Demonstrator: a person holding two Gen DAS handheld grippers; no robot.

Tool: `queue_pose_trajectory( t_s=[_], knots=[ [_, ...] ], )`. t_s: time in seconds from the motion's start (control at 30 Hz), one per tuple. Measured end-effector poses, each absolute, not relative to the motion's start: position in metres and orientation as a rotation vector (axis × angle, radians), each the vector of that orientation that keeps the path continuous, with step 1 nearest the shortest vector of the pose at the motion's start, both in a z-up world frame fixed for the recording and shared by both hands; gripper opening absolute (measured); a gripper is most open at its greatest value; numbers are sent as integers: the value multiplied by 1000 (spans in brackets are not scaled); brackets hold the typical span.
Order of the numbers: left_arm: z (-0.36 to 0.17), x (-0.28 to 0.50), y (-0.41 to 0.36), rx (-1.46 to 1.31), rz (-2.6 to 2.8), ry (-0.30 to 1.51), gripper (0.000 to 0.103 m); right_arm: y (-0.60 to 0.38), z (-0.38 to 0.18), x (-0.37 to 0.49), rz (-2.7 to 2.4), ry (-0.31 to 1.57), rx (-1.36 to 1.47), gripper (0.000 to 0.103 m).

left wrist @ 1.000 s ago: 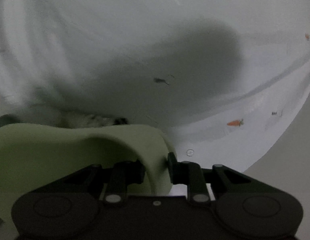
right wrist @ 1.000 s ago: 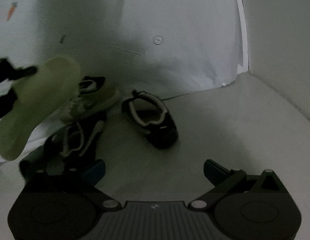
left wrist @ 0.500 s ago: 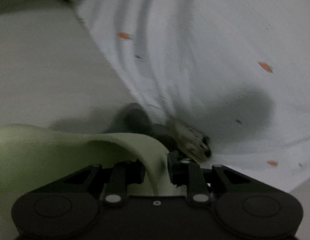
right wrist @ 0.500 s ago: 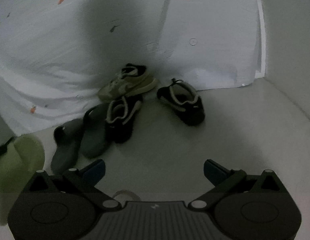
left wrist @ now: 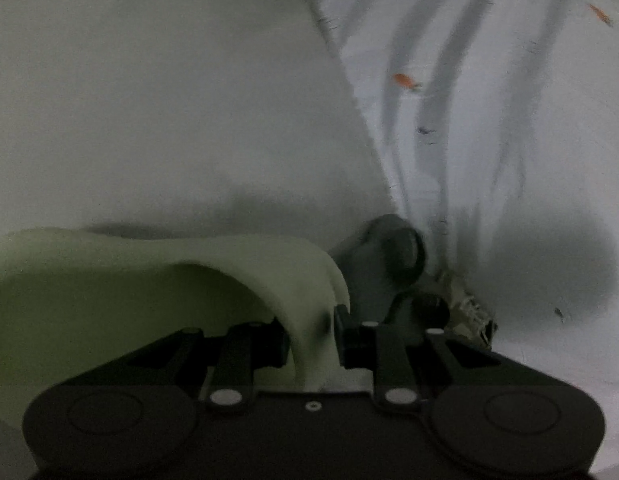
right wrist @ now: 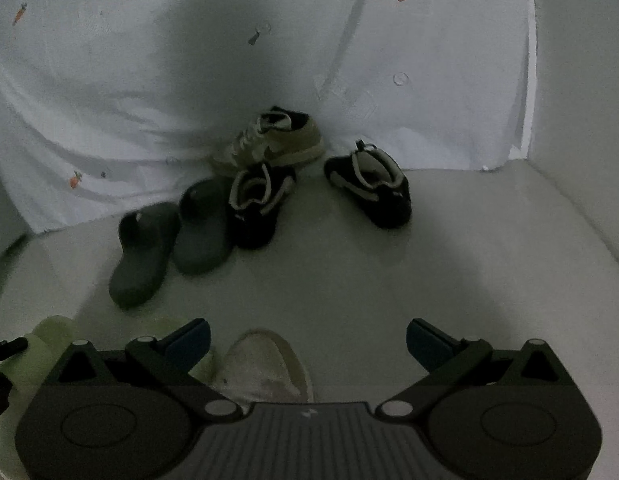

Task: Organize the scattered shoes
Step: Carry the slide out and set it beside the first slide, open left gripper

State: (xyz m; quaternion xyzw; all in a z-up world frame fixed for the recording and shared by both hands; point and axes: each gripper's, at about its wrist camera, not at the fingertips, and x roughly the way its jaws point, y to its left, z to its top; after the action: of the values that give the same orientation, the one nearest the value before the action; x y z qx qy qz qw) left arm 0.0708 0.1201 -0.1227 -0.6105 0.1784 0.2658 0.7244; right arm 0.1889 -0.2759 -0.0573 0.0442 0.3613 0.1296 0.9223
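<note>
We carry the green slipper point(left wrist: 157, 280) clamped in the left gripper point(left wrist: 311, 334), right gripper point(right wrist: 308, 338) spread empty; next, probably set it down beside the grey slippers point(right wrist: 165, 240).

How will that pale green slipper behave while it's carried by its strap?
The pale green slipper looks like moulded foam, so probably light. The left claw, closing, pinches only one edge of its strap, so it may swing or twist. The strap holds its arch without sagging, which suggests springy rather than floppy.
</note>
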Motion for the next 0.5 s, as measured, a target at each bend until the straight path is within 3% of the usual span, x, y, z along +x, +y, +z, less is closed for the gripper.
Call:
queue_pose_trajectory(
  t_s=[0.5],
  knots=[
    [-156, 88, 129, -1650, 660, 259, 20, -300, -58, 170, 135, 749, 78, 103]
  ],
)
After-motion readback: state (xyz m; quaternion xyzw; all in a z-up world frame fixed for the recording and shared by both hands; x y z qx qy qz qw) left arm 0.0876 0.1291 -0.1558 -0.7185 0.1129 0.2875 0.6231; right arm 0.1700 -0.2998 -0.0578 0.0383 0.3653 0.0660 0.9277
